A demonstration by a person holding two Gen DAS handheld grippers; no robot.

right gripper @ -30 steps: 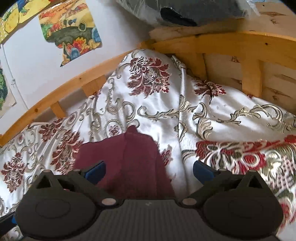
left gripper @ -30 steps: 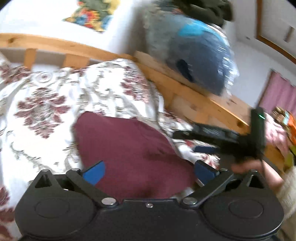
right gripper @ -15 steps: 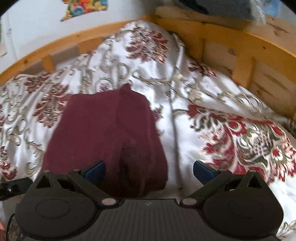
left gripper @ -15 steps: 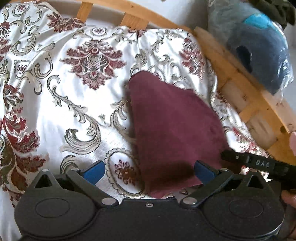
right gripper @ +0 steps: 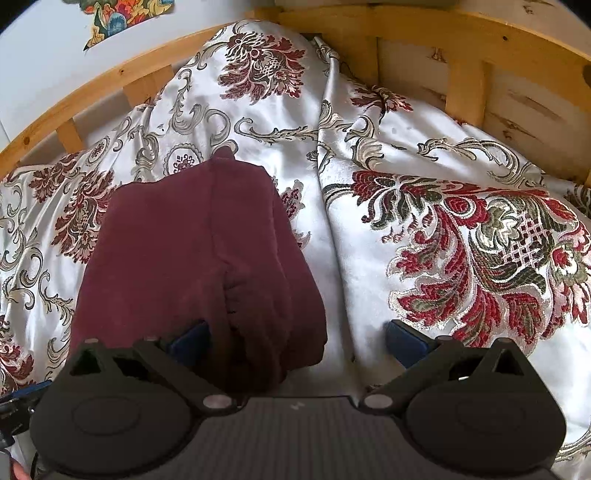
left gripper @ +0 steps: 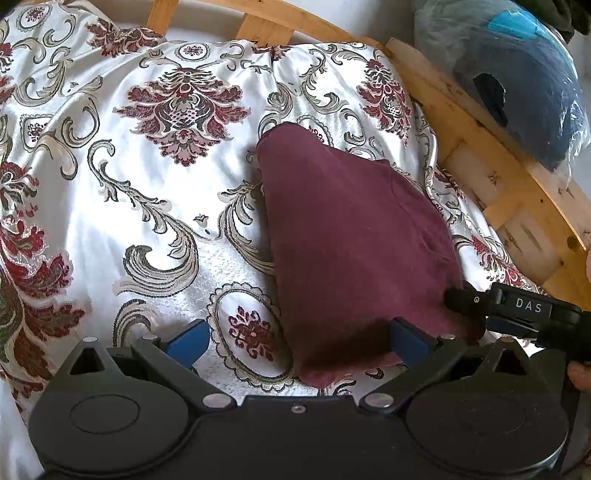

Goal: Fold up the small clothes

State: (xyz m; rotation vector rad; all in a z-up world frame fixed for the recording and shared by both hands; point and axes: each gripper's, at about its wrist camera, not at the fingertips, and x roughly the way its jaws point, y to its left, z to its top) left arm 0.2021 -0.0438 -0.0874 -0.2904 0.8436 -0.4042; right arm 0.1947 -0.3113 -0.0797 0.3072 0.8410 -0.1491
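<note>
A maroon garment is being seen lying folded on a floral bedspread, right of centre in the left wrist view and left of centre in the right wrist view. The bedspread is being shown as white satin patterned with dark red blooms and grey-gold scrolls.

The left tool is being held wide open at the bottom of its frame, with nothing gripped; its right blue fingertip is being seen over the near edge of the garment, and its left fingertip over bare bedspread. The right tool is likewise being held wide open and empty, its left fingertip being partly hidden behind the garment's near folds while the other is standing over the bedspread. Whether the fingertips are touching the cloth cannot be told.

A part of the right tool, marked "DAS", is being seen at the right edge of the left wrist view, just beside the garment's corner.

A wooden bed frame is being shown along the upper right, and a plastic-wrapped dark blue bundle is resting beyond it in the upper right corner. A colourful picture is being seen on the wall at the upper left of the right wrist view.
</note>
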